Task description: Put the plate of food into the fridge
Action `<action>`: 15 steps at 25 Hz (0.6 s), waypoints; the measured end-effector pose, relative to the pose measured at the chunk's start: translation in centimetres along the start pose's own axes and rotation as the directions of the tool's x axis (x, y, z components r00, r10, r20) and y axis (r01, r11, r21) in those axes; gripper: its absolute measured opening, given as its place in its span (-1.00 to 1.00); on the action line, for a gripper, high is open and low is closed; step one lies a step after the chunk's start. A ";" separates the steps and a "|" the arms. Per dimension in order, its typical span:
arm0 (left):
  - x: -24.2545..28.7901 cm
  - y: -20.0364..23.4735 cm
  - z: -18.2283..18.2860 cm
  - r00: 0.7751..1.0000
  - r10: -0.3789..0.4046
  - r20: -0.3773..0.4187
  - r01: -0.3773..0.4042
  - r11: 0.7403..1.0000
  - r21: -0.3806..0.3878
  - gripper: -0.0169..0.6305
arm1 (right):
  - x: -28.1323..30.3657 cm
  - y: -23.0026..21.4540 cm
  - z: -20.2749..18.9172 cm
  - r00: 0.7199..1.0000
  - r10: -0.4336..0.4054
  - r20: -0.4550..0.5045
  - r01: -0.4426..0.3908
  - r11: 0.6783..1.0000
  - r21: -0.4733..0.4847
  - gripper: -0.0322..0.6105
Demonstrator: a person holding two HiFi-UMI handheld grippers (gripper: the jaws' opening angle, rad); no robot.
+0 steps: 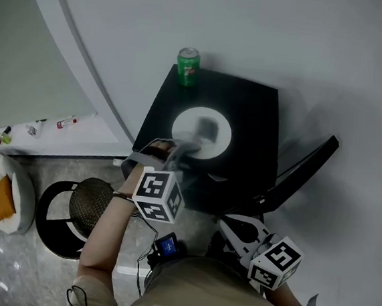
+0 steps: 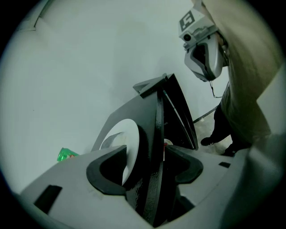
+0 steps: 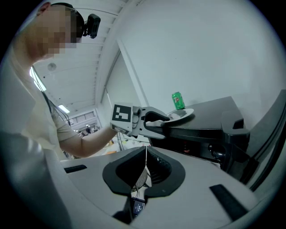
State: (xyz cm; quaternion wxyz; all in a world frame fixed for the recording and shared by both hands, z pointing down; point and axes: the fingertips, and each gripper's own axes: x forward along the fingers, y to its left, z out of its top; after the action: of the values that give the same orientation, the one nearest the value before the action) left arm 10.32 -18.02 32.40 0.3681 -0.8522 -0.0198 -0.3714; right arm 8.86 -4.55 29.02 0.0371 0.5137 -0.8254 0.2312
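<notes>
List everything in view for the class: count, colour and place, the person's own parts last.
fridge: one, black, by the white wall, door swung open.
plate: one, white, on the fridge top, grey food on it.
can: one, green, upright at the fridge top's far corner.
mesh dome: one, dark, on the floor at left, by a black ring.
orange item: one, in a white holder, far left.
left gripper: one, grey, jaws open around the plate's rim.
right gripper: one, grey, jaws shut, empty, near the open door.
left forearm: one, bare, behind the left gripper.
</notes>
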 end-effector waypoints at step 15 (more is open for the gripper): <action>-2.6 -0.2 0.5 0.994 0.079 0.070 -0.072 0.993 -0.092 -0.64 | 0.2 0.6 -0.1 1.000 0.020 -0.002 -0.020 1.000 0.016 -0.83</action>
State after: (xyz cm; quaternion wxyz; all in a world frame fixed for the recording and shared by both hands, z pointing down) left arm 8.71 -16.98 30.60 0.3426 -0.8809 0.0156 -0.3262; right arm 8.24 -4.47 28.98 0.0314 0.5055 -0.8287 0.2385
